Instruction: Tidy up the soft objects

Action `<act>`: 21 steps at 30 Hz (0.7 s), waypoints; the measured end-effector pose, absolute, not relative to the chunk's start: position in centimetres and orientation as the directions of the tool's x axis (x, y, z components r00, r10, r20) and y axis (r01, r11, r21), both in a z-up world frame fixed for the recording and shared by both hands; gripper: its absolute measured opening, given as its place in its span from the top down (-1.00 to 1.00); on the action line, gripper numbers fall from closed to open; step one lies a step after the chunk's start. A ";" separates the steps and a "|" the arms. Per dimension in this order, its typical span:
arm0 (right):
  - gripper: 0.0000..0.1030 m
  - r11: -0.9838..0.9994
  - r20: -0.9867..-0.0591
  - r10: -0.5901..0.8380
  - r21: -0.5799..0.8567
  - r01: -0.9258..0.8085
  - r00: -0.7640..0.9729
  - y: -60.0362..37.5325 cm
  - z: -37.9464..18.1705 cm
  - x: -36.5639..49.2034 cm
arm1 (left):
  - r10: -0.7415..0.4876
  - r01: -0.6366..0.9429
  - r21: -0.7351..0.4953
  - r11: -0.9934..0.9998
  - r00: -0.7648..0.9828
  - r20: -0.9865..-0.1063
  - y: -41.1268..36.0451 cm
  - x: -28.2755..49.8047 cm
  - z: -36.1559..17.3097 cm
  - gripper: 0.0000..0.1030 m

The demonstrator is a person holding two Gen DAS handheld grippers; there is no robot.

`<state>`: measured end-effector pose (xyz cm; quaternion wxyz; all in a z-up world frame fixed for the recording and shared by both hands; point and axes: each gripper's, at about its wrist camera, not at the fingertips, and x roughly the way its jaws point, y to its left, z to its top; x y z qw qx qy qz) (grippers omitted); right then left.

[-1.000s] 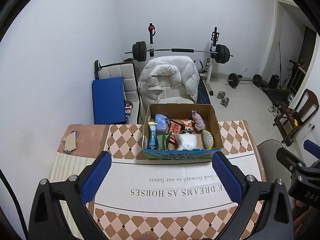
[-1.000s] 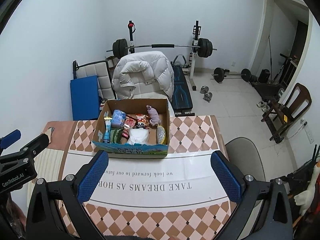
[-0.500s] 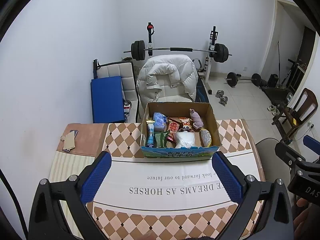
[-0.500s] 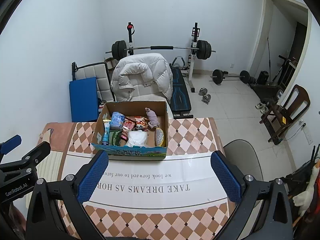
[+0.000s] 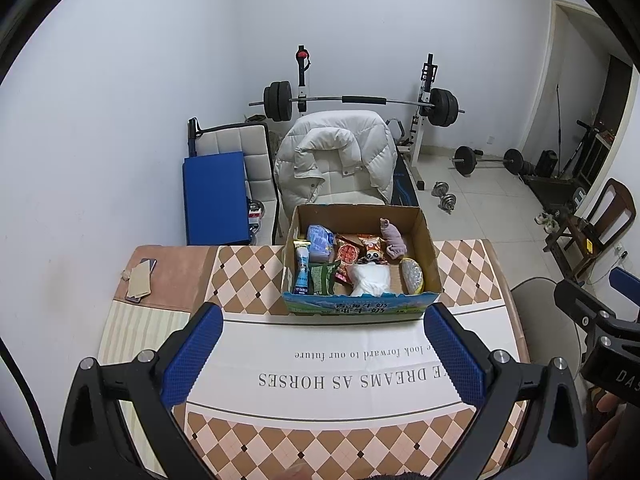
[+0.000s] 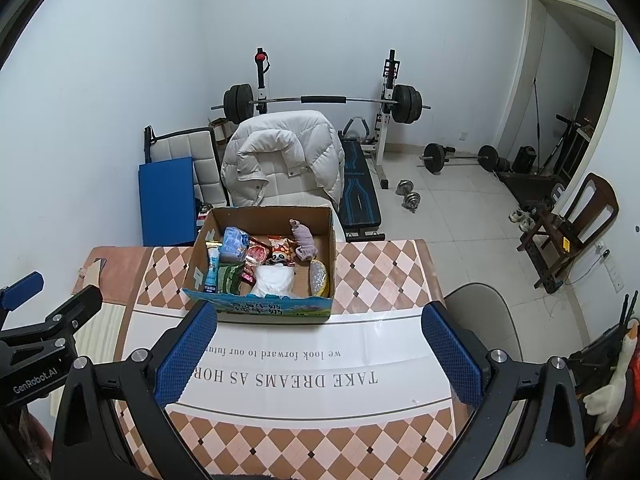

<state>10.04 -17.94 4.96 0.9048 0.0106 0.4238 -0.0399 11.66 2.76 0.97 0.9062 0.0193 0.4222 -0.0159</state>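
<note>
A cardboard box [image 5: 427, 236] [image 6: 200, 256] stands at the far side of the table, holding several soft items: a white cloth bundle [image 5: 370, 279] [image 6: 275, 279], a pink sock [image 5: 393, 238] [image 6: 303, 239], a small panda toy [image 5: 374, 254] [image 6: 279, 256], snack packets and a blue tube [image 5: 302, 270]. My left gripper [image 5: 324, 352] hovers open well short of the box, nothing between its fingers. My right gripper [image 6: 318, 350] is also open and empty, above the white banner [image 6: 300, 364], at a like distance.
A chequered tablecloth [image 5: 248, 276] covers the table, with a phone and card [image 5: 140, 278] at its left corner. Behind the box stands a chair with a white puffer jacket [image 5: 336, 156]. A barbell rack [image 5: 360, 100], dumbbells and a wooden chair [image 6: 568, 228] fill the room beyond.
Both grippers have risen or drawn back a little, so the box sits slightly higher and farther in each view. Their jaws stay open.
</note>
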 end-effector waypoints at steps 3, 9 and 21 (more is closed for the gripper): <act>-1.00 0.997 -0.767 -0.064 -0.015 0.082 0.639 -17.9 5.1 10.1 | -0.013 0.045 0.020 0.999 0.643 -0.766 2.7 11.6 1.0 -1.00; -1.00 0.996 -0.767 -0.065 -0.016 0.083 0.638 -17.8 5.1 10.0 | -0.012 0.044 0.021 0.999 0.644 -0.765 2.9 11.6 1.1 -1.00; -1.00 0.997 -0.769 -0.060 -0.019 0.071 0.636 -17.4 5.7 10.3 | 0.000 0.029 0.025 0.999 0.649 -0.761 3.0 11.2 1.3 -1.00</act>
